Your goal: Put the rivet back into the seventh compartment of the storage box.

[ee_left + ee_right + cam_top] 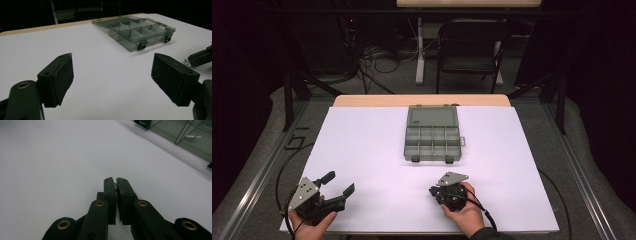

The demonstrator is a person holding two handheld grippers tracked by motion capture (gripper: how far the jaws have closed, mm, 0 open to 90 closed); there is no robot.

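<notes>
Two tongs sit at the near edge of the desk (pixel 362 140), one in each hand, under a white sheet. Left tongs (pixel 334 184): held low at the near left corner, jaws spread wide apart, nothing between them; in the left gripper view the two black pads (pixel 63 75) frame bare white surface. Centre, toward the far edge: a smoky clear compartment box (pixel 432 134), lid thrown open and lying flat behind it, dividers visible, two dark latches on its near wall. It stands well apart from both hands. One small metal screw (pixel 192 136) lies in a compartment of that box, seen in the right gripper view. Right tongs (pixel 433 190): near edge, right of centre, grey plate on top, jaws brought together. A sliver of bright metal (pixel 115 185) shows pinched between the pad tips; too small to say what it is.
</notes>
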